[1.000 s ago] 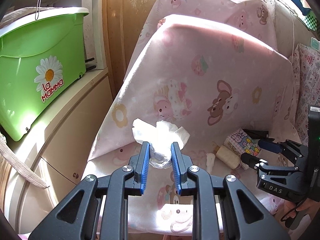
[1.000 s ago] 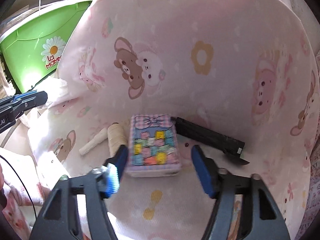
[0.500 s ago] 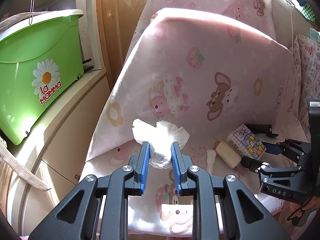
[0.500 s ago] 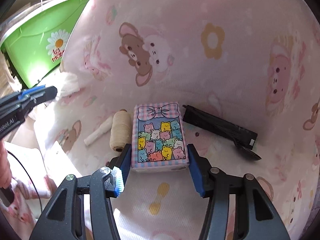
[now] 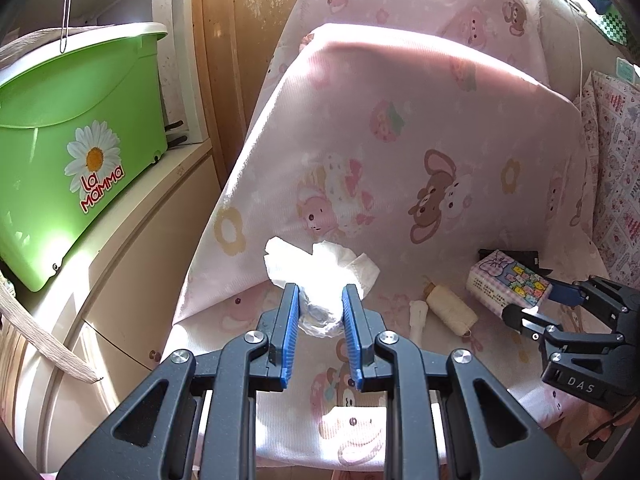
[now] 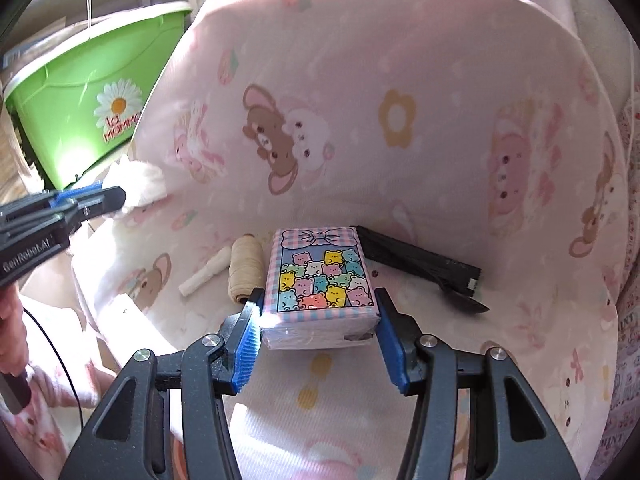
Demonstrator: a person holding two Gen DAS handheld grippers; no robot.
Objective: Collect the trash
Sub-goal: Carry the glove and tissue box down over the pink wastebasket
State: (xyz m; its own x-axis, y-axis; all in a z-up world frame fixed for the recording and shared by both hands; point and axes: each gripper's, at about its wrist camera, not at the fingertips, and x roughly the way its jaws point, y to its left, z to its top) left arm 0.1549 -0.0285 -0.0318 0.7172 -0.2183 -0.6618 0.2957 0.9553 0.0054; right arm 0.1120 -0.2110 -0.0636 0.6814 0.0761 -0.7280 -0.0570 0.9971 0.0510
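A crumpled white tissue (image 5: 320,268) is pinched in my left gripper (image 5: 319,294), just above the pink printed seat cover. From the right wrist view the same tissue (image 6: 140,184) shows at the tip of the left gripper (image 6: 112,196). My right gripper (image 6: 318,308) is shut on a pink tissue pack (image 6: 320,276) printed with coloured bears, one blue pad against each long side. In the left wrist view the pack (image 5: 506,280) sits tilted in the right gripper (image 5: 534,304) at the right edge.
A beige thread spool (image 6: 242,268) and a small white roll (image 6: 206,274) lie left of the pack. A black flat object (image 6: 420,266) lies behind it against the pink cushion (image 6: 400,80). A green tub (image 5: 72,152) stands on a cream cabinet (image 5: 132,264) at the left.
My right gripper has moved forward around the tissue pack, and its pads now rest against the pack's sides. The left gripper still holds the tissue in the same place.
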